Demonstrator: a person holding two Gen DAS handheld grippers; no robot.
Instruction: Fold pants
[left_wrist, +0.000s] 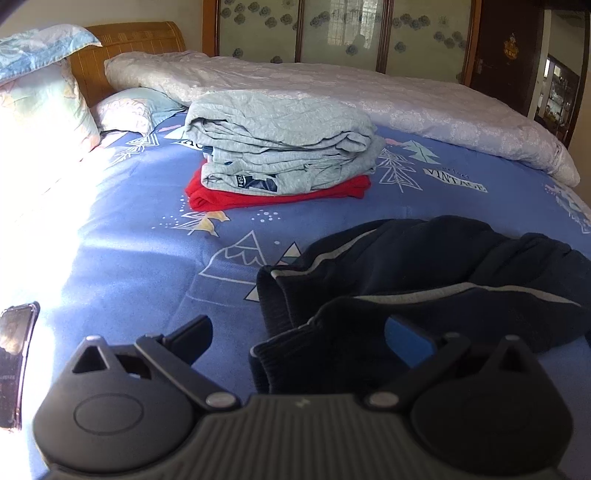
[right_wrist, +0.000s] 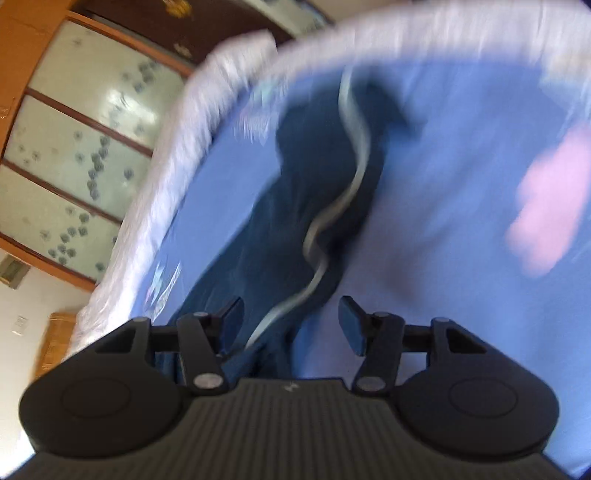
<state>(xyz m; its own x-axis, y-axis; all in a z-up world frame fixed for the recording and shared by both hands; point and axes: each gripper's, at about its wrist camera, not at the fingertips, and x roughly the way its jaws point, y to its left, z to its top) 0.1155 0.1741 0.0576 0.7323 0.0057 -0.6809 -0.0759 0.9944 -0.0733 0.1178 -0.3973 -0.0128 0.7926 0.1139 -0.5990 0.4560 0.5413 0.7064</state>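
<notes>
Dark navy pants (left_wrist: 424, 266) with a grey side stripe lie crumpled on the blue patterned bed sheet (left_wrist: 147, 229). Their ribbed cuffs point toward my left gripper (left_wrist: 299, 332), which is open just in front of the nearer cuff, the fabric lying between its fingers. In the blurred, tilted right wrist view the pants (right_wrist: 325, 177) stretch away from my right gripper (right_wrist: 291, 321), which is open with the fabric and its grey stripe (right_wrist: 354, 173) between the fingers.
A stack of folded grey clothes on a red garment (left_wrist: 280, 155) sits mid-bed. A white quilt (left_wrist: 332, 92) lies along the far side, pillows (left_wrist: 40, 103) at the wooden headboard. A phone (left_wrist: 16, 358) lies at the left. A pink blur (right_wrist: 546, 206) shows at right.
</notes>
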